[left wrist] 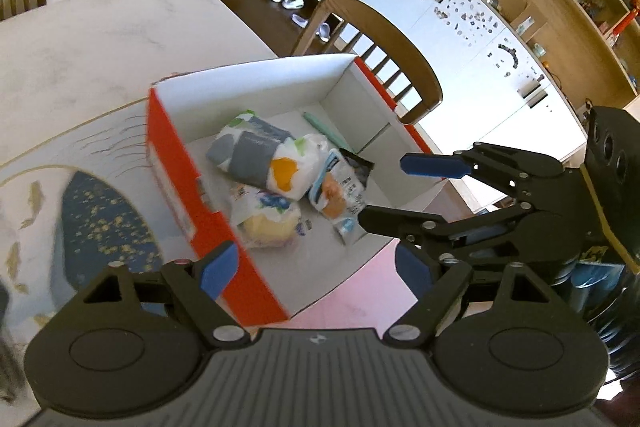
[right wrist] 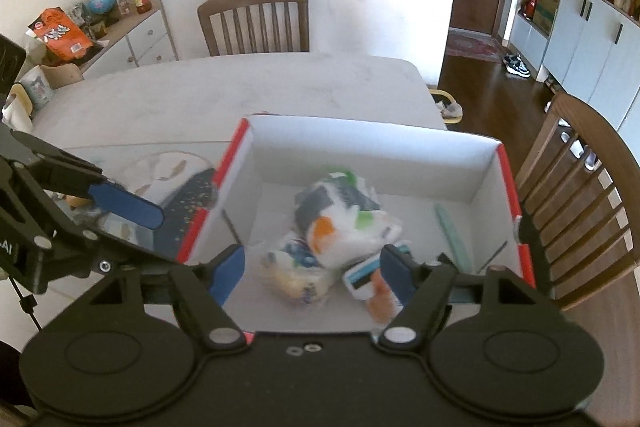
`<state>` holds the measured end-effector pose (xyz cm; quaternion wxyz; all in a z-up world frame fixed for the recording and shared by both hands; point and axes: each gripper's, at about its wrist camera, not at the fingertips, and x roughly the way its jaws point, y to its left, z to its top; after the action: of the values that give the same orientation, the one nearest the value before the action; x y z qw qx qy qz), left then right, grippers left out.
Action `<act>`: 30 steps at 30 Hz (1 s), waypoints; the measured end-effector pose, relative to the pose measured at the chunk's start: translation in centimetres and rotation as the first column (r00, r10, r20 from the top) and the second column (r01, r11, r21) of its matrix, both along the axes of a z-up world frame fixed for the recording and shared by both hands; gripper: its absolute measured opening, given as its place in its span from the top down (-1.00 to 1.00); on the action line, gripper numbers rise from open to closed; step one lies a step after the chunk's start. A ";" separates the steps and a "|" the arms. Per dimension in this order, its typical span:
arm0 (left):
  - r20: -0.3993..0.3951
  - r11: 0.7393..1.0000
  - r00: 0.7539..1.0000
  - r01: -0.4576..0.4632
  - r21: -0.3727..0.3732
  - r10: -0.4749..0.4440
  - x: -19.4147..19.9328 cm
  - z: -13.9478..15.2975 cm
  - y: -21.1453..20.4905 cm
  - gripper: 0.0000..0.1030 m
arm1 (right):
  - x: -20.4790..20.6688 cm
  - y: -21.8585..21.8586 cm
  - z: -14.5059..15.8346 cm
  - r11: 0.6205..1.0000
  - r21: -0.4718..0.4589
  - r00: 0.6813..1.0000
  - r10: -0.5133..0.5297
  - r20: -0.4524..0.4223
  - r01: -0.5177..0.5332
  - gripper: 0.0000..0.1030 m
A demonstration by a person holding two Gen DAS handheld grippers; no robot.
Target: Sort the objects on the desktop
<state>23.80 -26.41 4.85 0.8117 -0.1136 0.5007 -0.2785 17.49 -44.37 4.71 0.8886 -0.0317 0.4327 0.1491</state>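
A red-and-white cardboard box (left wrist: 172,163) (right wrist: 236,155) stands open on the table. Inside lie a white pack with grey and orange patches (left wrist: 264,159) (right wrist: 340,219), a yellow bun in a clear wrapper (left wrist: 266,223) (right wrist: 296,275), a small orange-and-blue snack packet (left wrist: 338,195) (right wrist: 368,287) and a pale green pen (left wrist: 326,131) (right wrist: 452,235). My left gripper (left wrist: 316,271) is open and empty above the box's near corner; it also shows in the right wrist view (right wrist: 132,211). My right gripper (right wrist: 312,271) is open and empty over the box, and shows in the left wrist view (left wrist: 404,187).
The box rests partly on a placemat with a dark blue, gold-flecked pattern (left wrist: 100,223) (right wrist: 188,211). Wooden chairs (left wrist: 384,43) (right wrist: 256,19) (right wrist: 588,187) stand at the table's (right wrist: 280,83) edges. A sideboard with clutter (right wrist: 120,31) is at the far left.
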 end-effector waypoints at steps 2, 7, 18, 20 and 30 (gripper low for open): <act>0.014 1.000 1.000 -0.014 0.007 0.013 -0.7 0.1 1.0 -0.74 | -0.2 1.0 0.1 1.000 0.003 1.000 0.003 0.009 -0.003 -0.59; 0.054 0.998 0.997 -0.051 0.023 0.049 -2.4 0.4 3.7 -0.91 | -0.7 3.2 0.2 1.000 0.011 1.000 -0.003 0.022 0.003 -0.73; 0.157 0.975 0.970 -0.202 0.097 0.185 -5.1 1.2 11.2 -1.00 | -1.9 8.6 0.1 1.000 0.015 0.997 -0.011 0.072 0.010 -0.93; 0.158 0.970 0.966 -0.220 0.107 0.202 -5.5 1.1 12.7 -1.00 | -2.0 9.9 0.0 1.000 0.018 0.997 -0.003 0.073 0.001 -0.93; 0.167 0.948 0.949 -0.290 0.134 0.267 -6.9 0.6 19.5 -1.00 | -2.7 16.4 -0.8 0.998 0.037 0.997 0.046 0.059 -0.048 -0.93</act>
<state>16.91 -6.87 5.48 0.8839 -0.0986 0.4389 -0.1281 14.76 -28.02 3.90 0.8974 -0.0289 0.4030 0.1773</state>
